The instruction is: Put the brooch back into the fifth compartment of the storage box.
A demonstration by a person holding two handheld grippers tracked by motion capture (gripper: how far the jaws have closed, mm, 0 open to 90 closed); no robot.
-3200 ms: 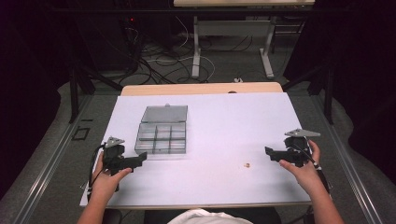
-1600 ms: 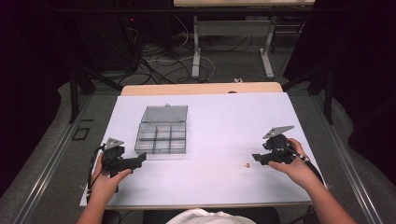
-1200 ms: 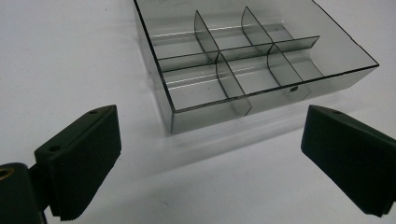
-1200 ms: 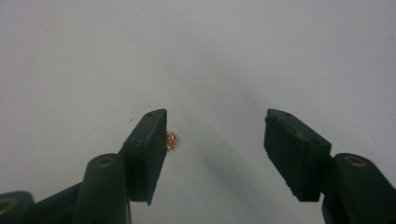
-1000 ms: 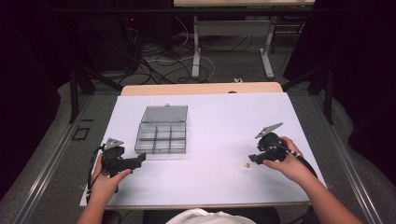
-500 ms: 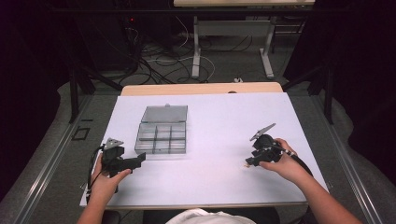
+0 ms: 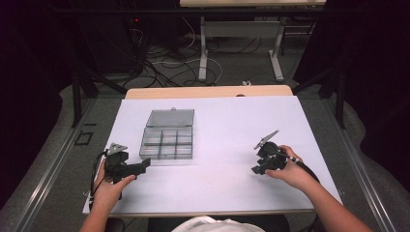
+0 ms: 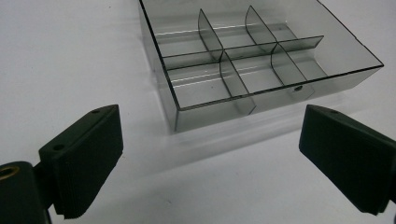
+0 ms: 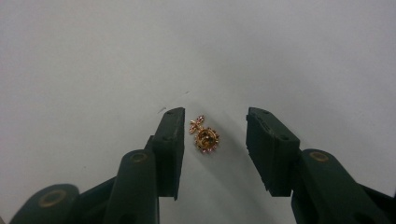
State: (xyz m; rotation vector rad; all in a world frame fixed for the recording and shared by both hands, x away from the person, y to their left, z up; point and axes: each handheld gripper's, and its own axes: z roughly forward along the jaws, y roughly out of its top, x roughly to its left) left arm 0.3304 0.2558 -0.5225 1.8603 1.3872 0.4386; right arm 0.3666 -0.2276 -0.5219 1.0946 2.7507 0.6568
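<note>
A small gold pendant (image 9: 204,136) with pink stones lies on the white tabletop (image 7: 227,125). My right gripper (image 9: 214,122) points down over it with one jaw on each side. Its jaws have just been closing, but the pads (image 9: 169,140) stand clear of the pendant. In the high view the right gripper (image 7: 256,169) is at the right of the table, in the person's hand. A clear plastic compartment box (image 7: 167,140) with its lid open sits left of centre. My left gripper (image 7: 143,166) rests open just in front of the box (image 8: 191,86), with nothing between its jaws.
The white sheet covers a wooden table whose far edge (image 7: 208,92) shows beyond it. Cables (image 7: 159,63) and table legs (image 7: 203,48) lie on the dark floor behind. The person's forearms (image 7: 329,203) come in from the near edge.
The right hand has moved left and tipped its gripper down over the pendant, which now lies between the jaws. The left hand and the box have stayed put.
</note>
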